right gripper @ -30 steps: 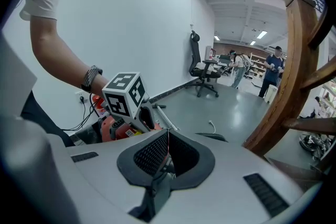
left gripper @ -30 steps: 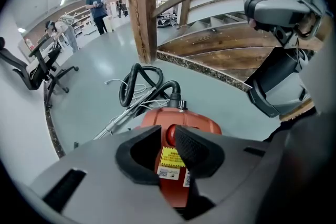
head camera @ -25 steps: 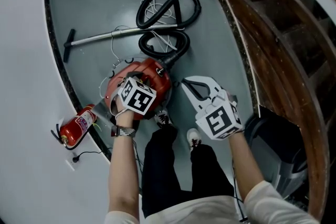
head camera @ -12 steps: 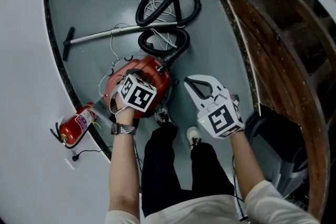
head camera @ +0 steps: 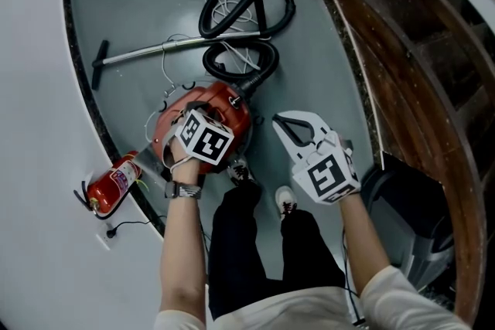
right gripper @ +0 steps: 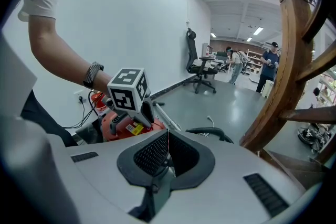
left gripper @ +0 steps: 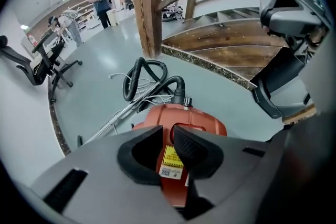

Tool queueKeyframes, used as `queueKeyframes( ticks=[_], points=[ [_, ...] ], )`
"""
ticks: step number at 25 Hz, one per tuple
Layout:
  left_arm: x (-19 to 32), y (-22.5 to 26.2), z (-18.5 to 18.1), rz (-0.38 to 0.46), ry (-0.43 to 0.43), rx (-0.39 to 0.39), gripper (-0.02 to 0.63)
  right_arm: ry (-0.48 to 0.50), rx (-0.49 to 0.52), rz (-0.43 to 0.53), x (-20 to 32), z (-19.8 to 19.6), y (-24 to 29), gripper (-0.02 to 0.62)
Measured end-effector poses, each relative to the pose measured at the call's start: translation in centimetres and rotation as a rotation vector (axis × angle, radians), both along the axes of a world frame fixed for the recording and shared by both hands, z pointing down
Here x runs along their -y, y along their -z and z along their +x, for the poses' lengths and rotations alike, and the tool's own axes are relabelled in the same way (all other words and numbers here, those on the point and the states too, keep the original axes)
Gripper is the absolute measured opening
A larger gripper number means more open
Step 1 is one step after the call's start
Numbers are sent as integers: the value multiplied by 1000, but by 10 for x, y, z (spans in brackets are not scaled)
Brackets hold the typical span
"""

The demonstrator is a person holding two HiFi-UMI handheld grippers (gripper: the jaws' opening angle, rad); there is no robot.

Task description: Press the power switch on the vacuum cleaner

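Observation:
A red canister vacuum cleaner (head camera: 234, 106) lies on the grey floor by the person's feet, with its black hose (head camera: 247, 11) coiled behind it. My left gripper (head camera: 193, 122) hangs right over the vacuum's top, its jaws shut with only a thin slit between them. In the left gripper view the red body (left gripper: 181, 115) and a yellow label (left gripper: 171, 156) show just past the left gripper (left gripper: 168, 132). I cannot make out the power switch. My right gripper (head camera: 280, 122) is shut on nothing, held in the air to the right of the vacuum (right gripper: 118, 126).
A metal wand (head camera: 170, 50) and white cable lie behind the vacuum. A red fire extinguisher (head camera: 112, 185) stands by the white wall at left. A curved wooden staircase (head camera: 402, 50) fills the right side. An office chair (left gripper: 39, 63) and people stand far off.
My left gripper has shifted slightly over the vacuum's top. The right gripper has barely moved.

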State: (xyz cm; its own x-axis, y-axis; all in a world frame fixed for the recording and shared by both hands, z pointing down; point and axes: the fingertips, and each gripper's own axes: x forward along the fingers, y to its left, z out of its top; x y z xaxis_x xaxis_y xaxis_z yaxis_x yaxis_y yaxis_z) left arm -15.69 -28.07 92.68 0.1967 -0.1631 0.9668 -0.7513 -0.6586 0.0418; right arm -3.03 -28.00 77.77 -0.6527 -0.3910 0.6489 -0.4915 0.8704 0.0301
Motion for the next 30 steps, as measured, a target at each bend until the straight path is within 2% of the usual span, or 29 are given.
queueKeyframes(
  ticks=[5,9,13,18,23,30],
  points=[
    [0,0,1,61,-25,37,84,-7,7,-16,-1,-7,-1,29],
    [5,4,1,91,1,14,94,-16,15,-20,0,-11,2,29],
    [3,8,4,116,-20,-5,92,-17,8,-20,1,-11,2,29],
    [-1,15,6,153,-27,-49,47,-39,16,-14,6,-14,10,29],
    [-10,21,9,143,-33,-76,6,-44,12,1,9,-14,22,29],
    [-14,43,6,163,-25,-70,2,-53,4,4,7,-7,37,29]
  ],
)
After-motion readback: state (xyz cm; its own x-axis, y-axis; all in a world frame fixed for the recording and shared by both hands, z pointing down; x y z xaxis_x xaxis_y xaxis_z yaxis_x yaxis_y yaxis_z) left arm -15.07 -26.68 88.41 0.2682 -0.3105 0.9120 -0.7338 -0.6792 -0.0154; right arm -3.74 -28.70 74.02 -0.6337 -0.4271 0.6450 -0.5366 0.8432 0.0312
